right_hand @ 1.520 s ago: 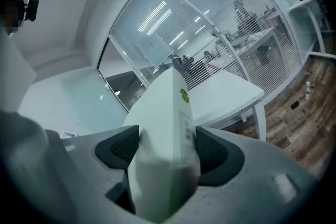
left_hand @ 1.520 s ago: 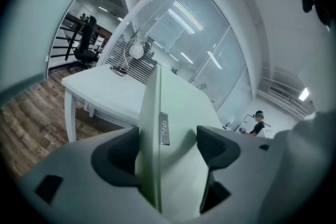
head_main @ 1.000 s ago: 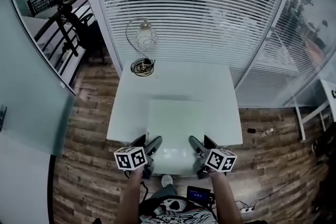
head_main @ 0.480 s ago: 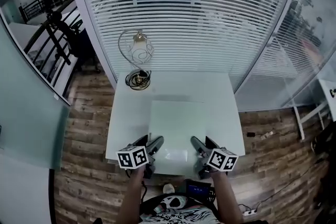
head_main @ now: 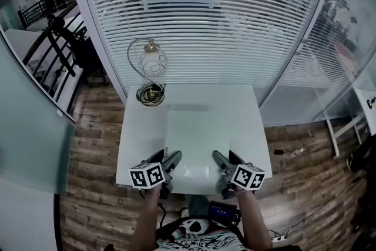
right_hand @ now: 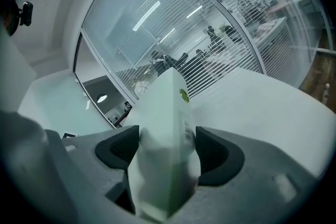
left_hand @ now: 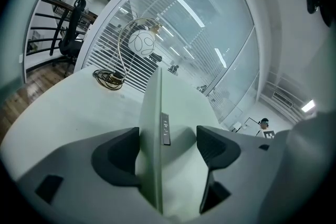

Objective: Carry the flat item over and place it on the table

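Above the table (head_main: 140, 126), left gripper (head_main: 168, 157) and right gripper (head_main: 222, 157) pinch the flat panel (head_main: 197, 131) by its near edge.

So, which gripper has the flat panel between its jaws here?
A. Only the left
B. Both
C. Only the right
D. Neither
B: the left gripper and the right gripper each grip the near edge of the flat panel, and each gripper view shows it between the jaws.

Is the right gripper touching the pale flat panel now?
Touching. In the right gripper view, the flat panel stands between the pads of the right gripper, both pressing against its faces, no gap.
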### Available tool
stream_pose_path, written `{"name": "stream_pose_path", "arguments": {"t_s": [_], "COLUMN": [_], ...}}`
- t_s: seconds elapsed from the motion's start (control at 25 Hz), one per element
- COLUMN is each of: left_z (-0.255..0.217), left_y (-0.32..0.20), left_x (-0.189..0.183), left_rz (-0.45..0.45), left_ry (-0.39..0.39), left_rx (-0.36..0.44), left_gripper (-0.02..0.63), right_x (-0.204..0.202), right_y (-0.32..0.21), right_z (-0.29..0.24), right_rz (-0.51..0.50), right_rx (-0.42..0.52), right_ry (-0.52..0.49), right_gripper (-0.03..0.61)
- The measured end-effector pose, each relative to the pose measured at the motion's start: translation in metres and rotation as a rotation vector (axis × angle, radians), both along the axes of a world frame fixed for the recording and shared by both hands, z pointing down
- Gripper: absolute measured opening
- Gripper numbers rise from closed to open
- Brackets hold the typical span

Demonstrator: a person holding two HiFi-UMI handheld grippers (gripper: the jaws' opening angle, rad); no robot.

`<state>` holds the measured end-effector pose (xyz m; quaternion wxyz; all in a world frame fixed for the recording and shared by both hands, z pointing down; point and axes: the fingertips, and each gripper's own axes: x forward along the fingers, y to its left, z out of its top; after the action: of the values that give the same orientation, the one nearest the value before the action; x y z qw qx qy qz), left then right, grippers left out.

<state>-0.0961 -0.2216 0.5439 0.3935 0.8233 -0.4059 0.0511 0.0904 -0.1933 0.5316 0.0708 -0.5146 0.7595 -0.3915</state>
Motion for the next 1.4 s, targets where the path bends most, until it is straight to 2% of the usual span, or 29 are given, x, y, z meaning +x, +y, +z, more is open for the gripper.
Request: {"name": "stream_pose_path", "arguments": {"t_s": [0.32, 1.4], "left_z": [0.011, 0.051], "left_y": [-0.017, -0.034], "left_x": [0.007, 0.015], "left_rz": [-0.005, -0.015], "left_ry": [-0.004, 0.001], "left_rx": [-0.006, -0.098], "left_gripper": [0.337, 0.337], "right_x": [0.004, 0.013], "right_y": [-0.017, -0.038], "right_z": [0.010, 0.051], "right_rz": [-0.011, -0.019], "right_rx": [-0.001, -0.090], "right_ry": [-0.012, -0.019], "right_gripper": [0.322, 0.322]}}
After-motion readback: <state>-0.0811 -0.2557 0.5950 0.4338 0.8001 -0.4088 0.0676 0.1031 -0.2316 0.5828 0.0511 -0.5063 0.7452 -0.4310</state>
